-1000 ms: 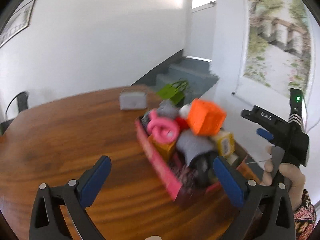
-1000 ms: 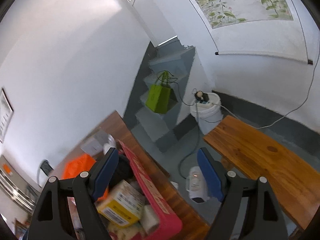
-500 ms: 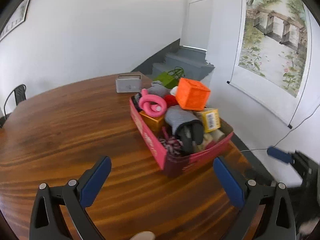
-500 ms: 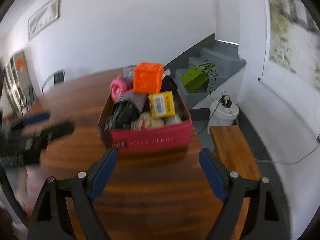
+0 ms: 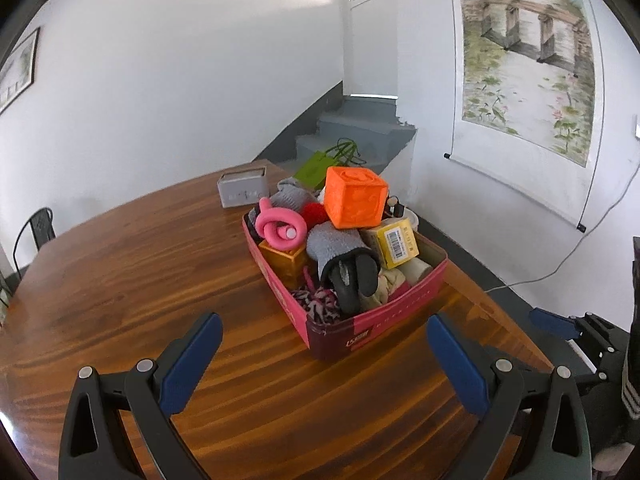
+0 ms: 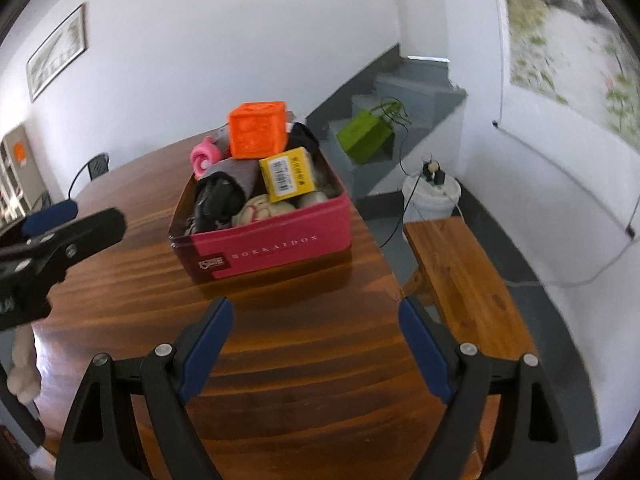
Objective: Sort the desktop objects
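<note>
A pink box point(image 5: 372, 330) point(image 6: 272, 246) stands on the wooden table point(image 5: 120, 280) point(image 6: 300, 360), heaped with objects. On top sits an orange cube point(image 5: 354, 198) point(image 6: 258, 130), with a yellow carton point(image 5: 396, 242) point(image 6: 288, 174), a pink ring toy point(image 5: 280, 230) point(image 6: 204, 156) and a grey and black glove point(image 5: 344, 262) around it. My left gripper point(image 5: 324, 358) is open and empty, short of the box's near corner. My right gripper point(image 6: 314, 346) is open and empty too, in front of the box's labelled side. The left gripper also shows at the left edge of the right wrist view.
A grey box point(image 5: 242, 190) stands on the table behind the pink box. A wooden bench point(image 6: 460, 280) runs along the table's right edge, with a white bucket point(image 6: 432, 196) and a green bag point(image 6: 364, 136) on the stairs beyond. A chair point(image 5: 38, 232) stands at the far left.
Both grippers have drawn back from the box, which now lies farther off and in full sight. The right wrist view has swung from the wall and floor round to the box.
</note>
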`<action>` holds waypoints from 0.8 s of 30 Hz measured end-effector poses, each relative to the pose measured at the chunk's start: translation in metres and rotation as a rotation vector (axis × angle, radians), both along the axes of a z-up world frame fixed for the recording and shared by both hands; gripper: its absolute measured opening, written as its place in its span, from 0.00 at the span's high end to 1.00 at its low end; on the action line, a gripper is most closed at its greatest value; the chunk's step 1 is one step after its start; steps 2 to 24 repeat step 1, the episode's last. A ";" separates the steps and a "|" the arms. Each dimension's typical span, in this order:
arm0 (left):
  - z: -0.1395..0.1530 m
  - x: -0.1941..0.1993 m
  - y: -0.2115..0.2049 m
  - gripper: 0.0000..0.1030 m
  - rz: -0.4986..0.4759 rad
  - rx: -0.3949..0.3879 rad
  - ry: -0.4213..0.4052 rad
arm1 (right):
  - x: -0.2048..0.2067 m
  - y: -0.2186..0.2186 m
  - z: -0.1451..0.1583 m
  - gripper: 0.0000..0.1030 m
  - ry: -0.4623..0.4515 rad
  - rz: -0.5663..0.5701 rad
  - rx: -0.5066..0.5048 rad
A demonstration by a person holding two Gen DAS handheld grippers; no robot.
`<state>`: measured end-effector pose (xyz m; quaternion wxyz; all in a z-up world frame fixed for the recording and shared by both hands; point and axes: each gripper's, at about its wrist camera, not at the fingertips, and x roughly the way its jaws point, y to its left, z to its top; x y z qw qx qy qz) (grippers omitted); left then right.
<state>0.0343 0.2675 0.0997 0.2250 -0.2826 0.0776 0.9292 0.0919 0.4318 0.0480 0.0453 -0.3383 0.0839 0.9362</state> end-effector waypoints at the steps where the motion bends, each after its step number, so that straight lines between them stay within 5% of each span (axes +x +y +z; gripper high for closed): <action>1: 0.001 0.000 0.000 0.00 -0.003 0.001 0.004 | 0.000 0.002 -0.001 0.16 -0.001 -0.009 -0.012; 24: 0.001 0.000 0.000 0.00 -0.003 0.001 0.004 | 0.000 0.002 -0.001 0.16 -0.001 -0.009 -0.012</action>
